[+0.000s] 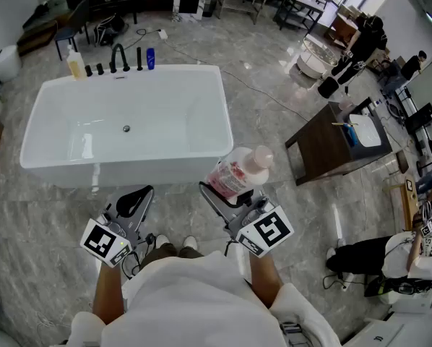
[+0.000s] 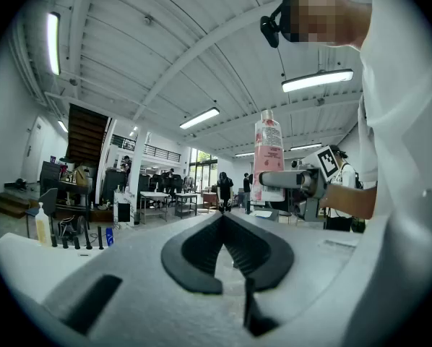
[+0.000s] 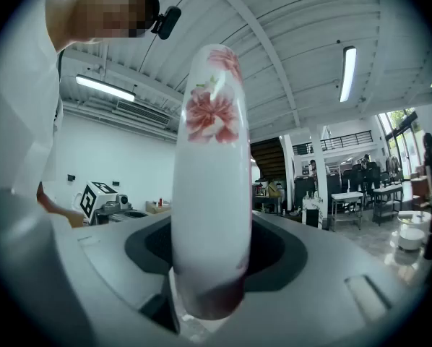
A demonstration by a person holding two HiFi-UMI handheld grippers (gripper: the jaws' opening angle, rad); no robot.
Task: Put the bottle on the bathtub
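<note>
Grey marbled floor point(image 1: 274, 121) runs all round a white freestanding bathtub point(image 1: 129, 173), whose far ledge already carries black tap fittings point(image 1: 118, 56), a yellow bottle point(image 1: 76, 63) and a small blue bottle point(image 1: 150, 58). The right tool point(image 1: 234, 194) is clamped on the task's bottle point(image 1: 238, 173), a tall white one with pink flower print and a pale cap. It holds it upright in the air just short of the tub's near right corner, over the floor and not on any rim. The left tool point(image 1: 135, 202) hangs beside it with its jaws together and nothing in them, so it lends no support. The main risk, as I judge it, comes from the grip itself: the jaws hold the bottle low, close to its base, so most of its height stands free above them, and a quick swing could make it rock or pivot between the pads. The body is smooth and rounded, which would let it slip if the squeeze eases too soon. The tub's rim looks narrow and glossy; a base set down tilted or half over the edge could slide into the basin or drop to the floor. Aiming for the far ledge means a long reach across the tub, with a chance of knocking the things there.
</note>
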